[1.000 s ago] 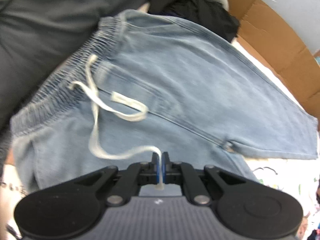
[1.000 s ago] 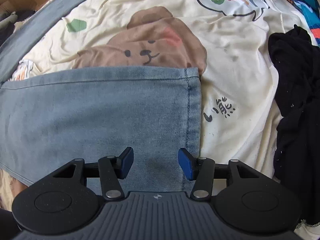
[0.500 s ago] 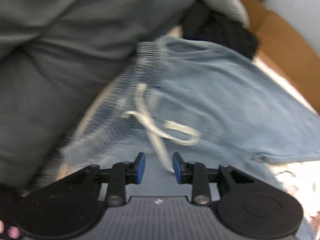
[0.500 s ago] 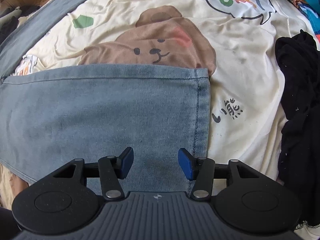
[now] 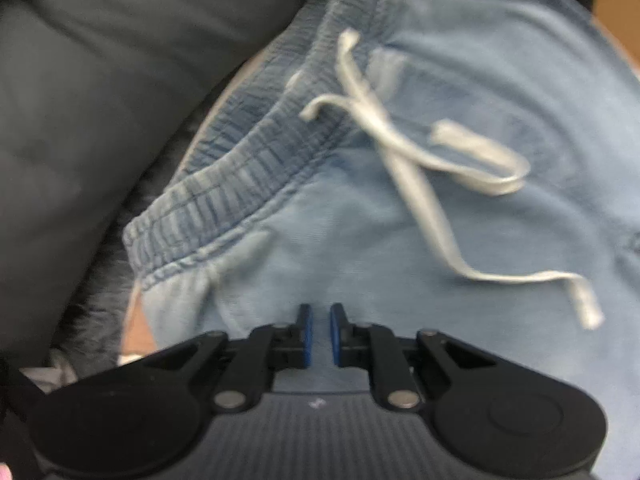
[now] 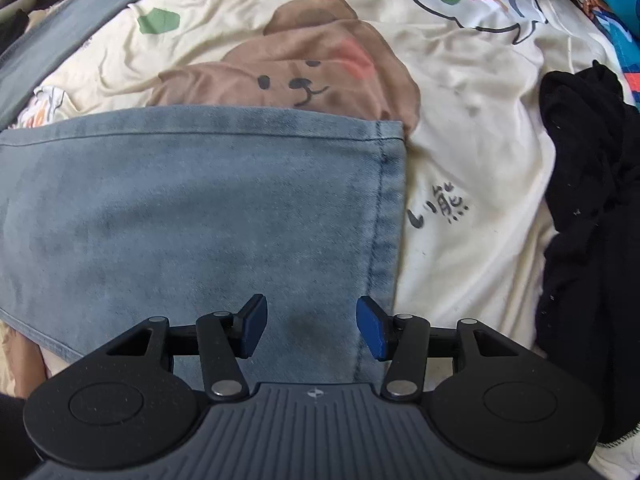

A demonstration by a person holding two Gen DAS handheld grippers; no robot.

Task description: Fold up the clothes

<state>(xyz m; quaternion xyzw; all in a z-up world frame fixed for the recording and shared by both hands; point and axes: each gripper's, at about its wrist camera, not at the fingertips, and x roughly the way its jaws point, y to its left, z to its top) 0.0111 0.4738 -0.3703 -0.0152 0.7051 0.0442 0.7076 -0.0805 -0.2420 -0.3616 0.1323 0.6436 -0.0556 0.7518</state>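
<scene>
Light blue denim pants [image 5: 460, 240] with an elastic waistband [image 5: 248, 168] and a white drawstring [image 5: 416, 184] fill the left wrist view. My left gripper [image 5: 319, 320] points straight down just below the waistband. Its jaws are closing and only a narrow gap is left. Denim shows through the gap and nothing is pinched; the drawstring lies loose to the right. In the right wrist view my right gripper [image 6: 311, 320] hangs open over the pant leg [image 6: 180, 208], close to its stitched hem [image 6: 386, 208], with nothing between the pads.
A dark grey garment [image 5: 100, 100] lies left of the waistband. The pants rest on a cream bedsheet [image 6: 460, 140] printed with a brown bear. A black garment [image 6: 592, 220] is heaped at the right. Cardboard [image 5: 624, 12] shows at the far right.
My left gripper let go of the drawstring end, opened, then narrowed again. It sank toward the pants and shifted toward the waistband. The right gripper kept still.
</scene>
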